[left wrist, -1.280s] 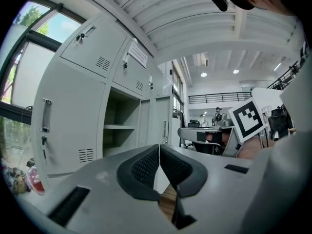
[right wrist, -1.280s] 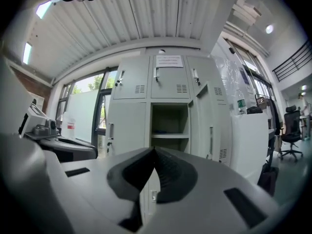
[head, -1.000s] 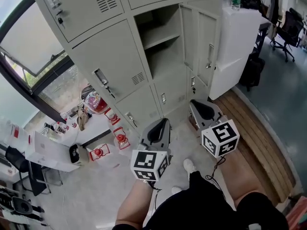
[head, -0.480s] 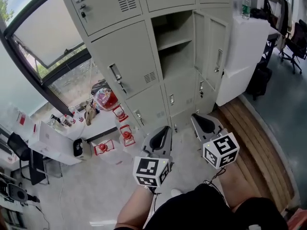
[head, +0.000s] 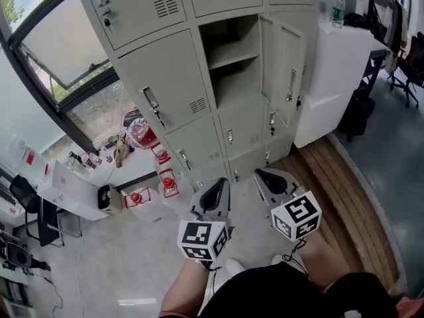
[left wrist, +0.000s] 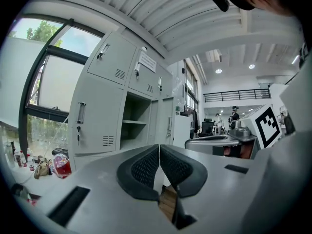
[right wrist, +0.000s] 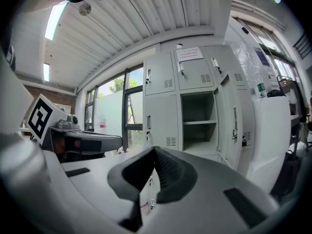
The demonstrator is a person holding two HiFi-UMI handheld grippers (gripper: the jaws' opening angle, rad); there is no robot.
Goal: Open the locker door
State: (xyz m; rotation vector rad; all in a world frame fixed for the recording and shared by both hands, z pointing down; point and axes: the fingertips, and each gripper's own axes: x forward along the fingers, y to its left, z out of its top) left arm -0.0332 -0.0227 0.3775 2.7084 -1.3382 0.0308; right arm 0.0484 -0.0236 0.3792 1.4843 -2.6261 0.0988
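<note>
Left gripper [head: 217, 185] and right gripper [head: 266, 177] hang pressed together, empty. The stiff metal locker door [head: 281, 65], already ajar, likely swings lightly by its handle [head: 291, 85].

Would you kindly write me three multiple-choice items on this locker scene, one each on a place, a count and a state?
1. Where does the bottle stand?
A) on the floor
B) on the white cabinet
C) on a chair

2. How many shelves show inside the open locker?
A) none
B) one
C) three

3. How do the left gripper and the right gripper stand?
A) both shut, empty
B) both wide open
C) one clamped on a door handle

Answers:
1 B, the bottle stands on the cabinet's top.
2 B, a single shelf divides the compartment.
3 A, each gripper view shows the pads meeting with nothing between them.
</note>
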